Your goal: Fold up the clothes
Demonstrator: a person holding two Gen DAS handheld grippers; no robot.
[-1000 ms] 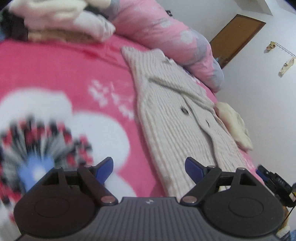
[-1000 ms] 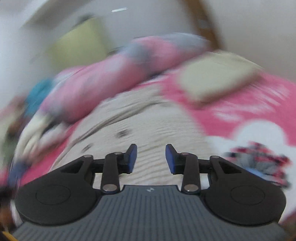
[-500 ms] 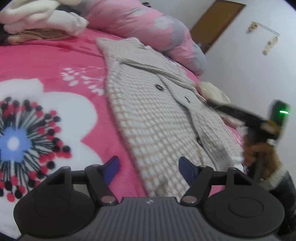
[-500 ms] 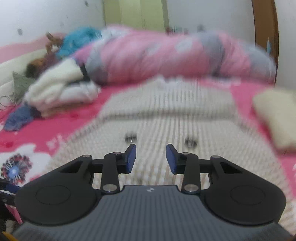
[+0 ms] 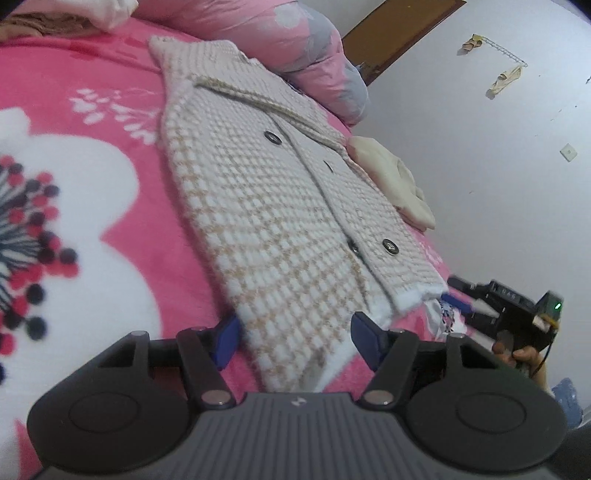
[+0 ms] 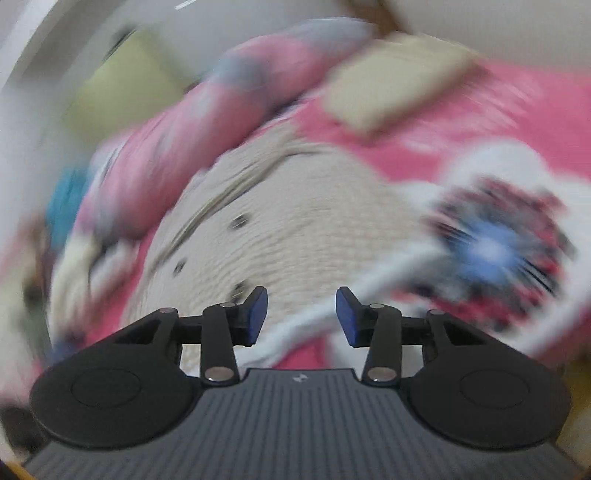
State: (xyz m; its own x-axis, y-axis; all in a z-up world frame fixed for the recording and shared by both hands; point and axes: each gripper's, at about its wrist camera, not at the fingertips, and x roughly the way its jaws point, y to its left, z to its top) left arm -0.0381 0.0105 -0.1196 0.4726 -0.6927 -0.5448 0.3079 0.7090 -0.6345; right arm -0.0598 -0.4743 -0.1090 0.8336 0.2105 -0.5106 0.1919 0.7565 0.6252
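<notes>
Through the left wrist view, my left claw [image 5: 295, 339] stood wide open at the bottom centre of the frame, its blue pads on either side of the near hem of the checked knit cardigan [image 5: 273, 199], gripping nothing. The cardigan lay flat on the pink floral blanket [image 5: 122, 110] of the bed, running from lower centre up to the upper left, buttons facing up. A rolled pink quilt [image 5: 295, 33] sat along the top, touching the cardigan's far end, and a cream folded garment [image 5: 395, 181] lay just beside the cardigan's right edge. At the right edge of the frame my right claw [image 5: 458, 299] reached toward the cardigan's near right corner, held in my hand [image 5: 524, 360].

The right wrist view was heavily blurred. My right claw [image 6: 301, 317] was open and empty at lower centre, with the cardigan [image 6: 295, 229] spread across the middle of the frame beyond it and its white hem running under the pads. The cream garment [image 6: 391, 85] showed at upper right, the quilt [image 6: 192, 129] at upper left.
</notes>
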